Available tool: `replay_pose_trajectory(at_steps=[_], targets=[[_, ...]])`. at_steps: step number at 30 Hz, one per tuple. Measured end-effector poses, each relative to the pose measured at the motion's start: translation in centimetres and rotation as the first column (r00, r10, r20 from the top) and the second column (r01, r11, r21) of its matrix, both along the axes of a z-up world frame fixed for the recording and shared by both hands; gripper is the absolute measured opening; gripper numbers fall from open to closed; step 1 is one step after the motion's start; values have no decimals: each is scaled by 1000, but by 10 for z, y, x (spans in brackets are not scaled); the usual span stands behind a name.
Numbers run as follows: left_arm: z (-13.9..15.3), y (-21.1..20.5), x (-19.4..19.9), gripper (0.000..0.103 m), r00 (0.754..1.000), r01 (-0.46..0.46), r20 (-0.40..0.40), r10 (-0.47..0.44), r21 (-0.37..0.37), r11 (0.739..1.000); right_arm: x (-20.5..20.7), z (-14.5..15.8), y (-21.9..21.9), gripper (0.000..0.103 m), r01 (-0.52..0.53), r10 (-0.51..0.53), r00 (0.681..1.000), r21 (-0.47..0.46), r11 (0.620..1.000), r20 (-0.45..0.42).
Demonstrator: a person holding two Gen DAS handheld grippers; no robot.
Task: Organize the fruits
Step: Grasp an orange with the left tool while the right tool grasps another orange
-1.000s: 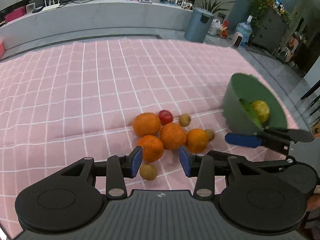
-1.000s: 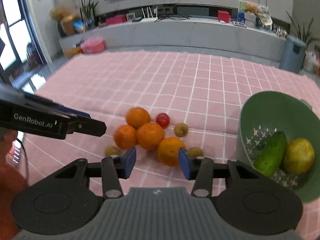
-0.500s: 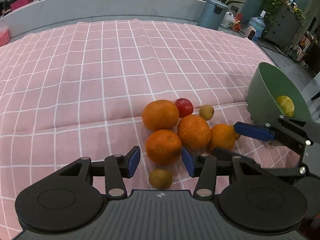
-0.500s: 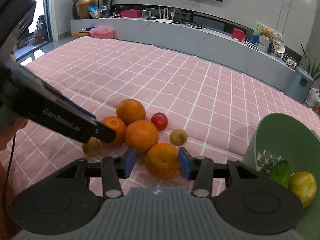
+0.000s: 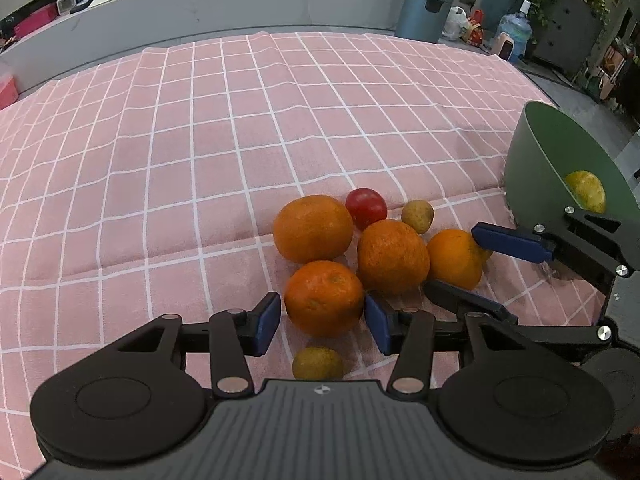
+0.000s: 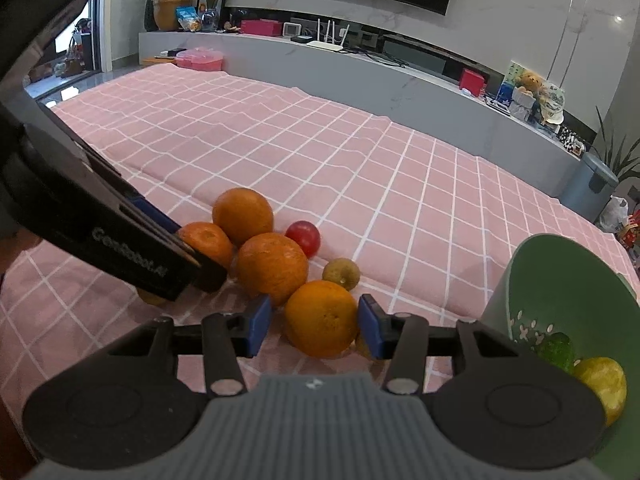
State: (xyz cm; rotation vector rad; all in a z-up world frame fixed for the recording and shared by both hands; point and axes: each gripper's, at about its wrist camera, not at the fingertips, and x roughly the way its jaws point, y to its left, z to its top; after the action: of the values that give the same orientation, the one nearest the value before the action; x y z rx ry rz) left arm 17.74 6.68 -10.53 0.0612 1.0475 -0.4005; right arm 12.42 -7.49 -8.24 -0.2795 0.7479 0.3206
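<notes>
A: Left gripper (image 5: 322, 322) has just widened its jaws and they straddle the nearest orange (image 5: 324, 298), pads not pressing yet

B: And the right gripper (image 6: 316, 330)?

A: Also agape around the orange nearest the bowl (image 6: 321, 323), near the table's right edge. I'd sink both lower, squeeze at each fruit's widest girth, then lift straight into the green bowl (image 6: 560, 276)

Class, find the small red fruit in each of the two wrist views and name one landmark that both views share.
Left wrist view: the red fruit lies just right of centre, at the far side of the orange pile.
Right wrist view: it lies just left of centre, again behind the oranges.
Shared landmark: the green bowl at the right edge of both views.
</notes>
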Motion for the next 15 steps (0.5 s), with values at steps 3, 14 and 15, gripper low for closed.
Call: replay_pose_trajectory(at_steps=[3, 14, 15], targets=[[-1, -1, 0, 57, 1000, 3, 3, -3, 2, 1000, 0, -2, 0, 45, 6, -6, 1000, -12, 1000, 6], [2, 3, -2, 47, 1000, -4, 14, 4, -12, 1000, -7, -8, 12, 36, -22, 31, 998, -137, 990, 58], [3, 4, -2, 47, 1000, -8, 13, 8, -21, 1000, -8, -8, 12, 36, -24, 33, 997, -140, 990, 65]])
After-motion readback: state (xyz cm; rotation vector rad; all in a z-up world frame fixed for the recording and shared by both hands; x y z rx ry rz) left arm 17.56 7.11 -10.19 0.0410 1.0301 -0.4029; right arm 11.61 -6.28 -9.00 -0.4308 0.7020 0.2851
